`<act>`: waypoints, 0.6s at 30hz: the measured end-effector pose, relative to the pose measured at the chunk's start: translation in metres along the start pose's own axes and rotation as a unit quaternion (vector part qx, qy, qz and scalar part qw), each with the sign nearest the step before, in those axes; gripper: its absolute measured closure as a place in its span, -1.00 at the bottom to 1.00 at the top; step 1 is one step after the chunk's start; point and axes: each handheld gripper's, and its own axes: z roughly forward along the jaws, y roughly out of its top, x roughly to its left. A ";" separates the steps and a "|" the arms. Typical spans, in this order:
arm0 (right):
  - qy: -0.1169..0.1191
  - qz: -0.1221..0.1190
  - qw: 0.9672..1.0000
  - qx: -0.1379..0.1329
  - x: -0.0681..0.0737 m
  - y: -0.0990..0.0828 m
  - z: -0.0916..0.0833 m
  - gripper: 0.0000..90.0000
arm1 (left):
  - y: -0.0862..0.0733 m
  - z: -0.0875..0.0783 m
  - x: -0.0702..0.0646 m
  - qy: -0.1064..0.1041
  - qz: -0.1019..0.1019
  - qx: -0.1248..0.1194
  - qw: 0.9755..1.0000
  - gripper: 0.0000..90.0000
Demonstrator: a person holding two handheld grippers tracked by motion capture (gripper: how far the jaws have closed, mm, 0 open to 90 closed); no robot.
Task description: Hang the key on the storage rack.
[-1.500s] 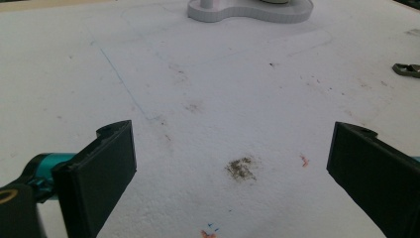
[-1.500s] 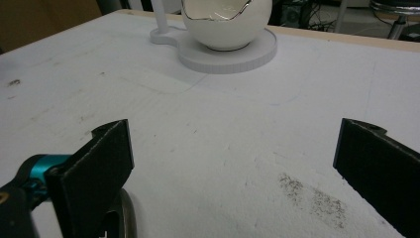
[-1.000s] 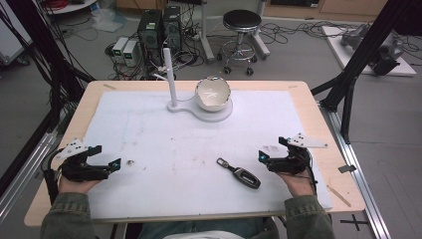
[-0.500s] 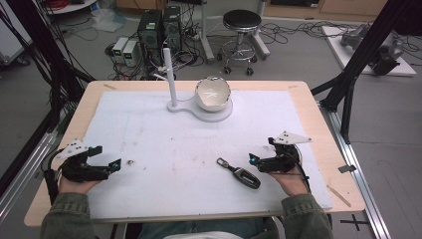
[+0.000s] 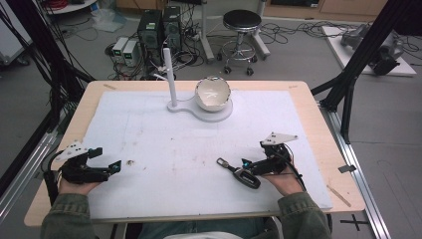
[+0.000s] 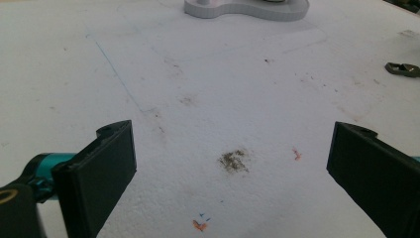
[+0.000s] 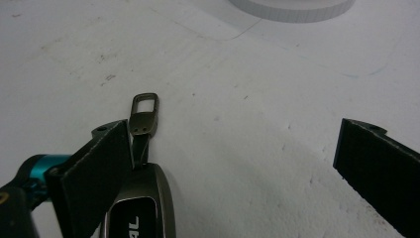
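Note:
A dark key fob (image 5: 245, 177) with a metal clip (image 5: 222, 162) lies on the white mat (image 5: 189, 144), front right of centre. My right gripper (image 5: 245, 168) is open right at it. In the right gripper view, the left jaw rests against the key fob (image 7: 143, 203) where its clip (image 7: 144, 115) joins, and the right jaw stands far off; the gripper (image 7: 235, 144) holds nothing. My left gripper (image 5: 106, 159) sits open at the front left over bare mat. Between its jaws (image 6: 235, 144) there is only a brown stain (image 6: 233, 161).
A white bowl (image 5: 213, 93) sits on a white stand base (image 5: 199, 110) with an upright post (image 5: 170, 79) at the back centre. The wooden table edge (image 5: 318, 124) frames the mat. The key clip (image 6: 403, 69) lies far right in the left gripper view.
My right gripper has moved left and slightly forward until its jaw reached the key fob. The left gripper and the fob have stayed put.

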 end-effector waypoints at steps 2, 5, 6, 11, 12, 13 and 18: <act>0.005 -0.003 1.000 0.007 0.001 0.002 0.003 -0.98 | 0.000 0.000 0.000 0.000 0.000 0.000 1.000 -0.88; 0.012 -0.010 1.000 0.019 0.004 0.005 0.008 -0.98 | 0.000 0.000 0.000 0.001 0.002 0.001 1.000 -0.88; 0.015 -0.014 0.999 0.025 0.005 0.006 0.009 -0.98 | 0.000 0.000 0.000 0.001 0.002 0.001 1.000 -0.88; 0.029 -0.031 0.998 0.053 0.011 0.016 0.018 -0.98 | 0.000 0.000 0.000 0.001 0.001 -0.001 1.000 -0.88; 0.032 -0.033 0.997 0.056 0.011 0.018 0.020 -0.98 | 0.000 0.000 0.000 0.000 0.000 -0.001 1.000 -0.88; 0.033 -0.036 0.997 0.058 0.012 0.019 0.021 -0.98 | 0.000 0.000 0.000 0.000 0.001 0.000 1.000 -0.88; 0.038 -0.053 0.994 0.086 0.016 0.028 0.028 -0.98 | 0.000 0.000 0.000 -0.001 0.000 0.002 1.000 -0.88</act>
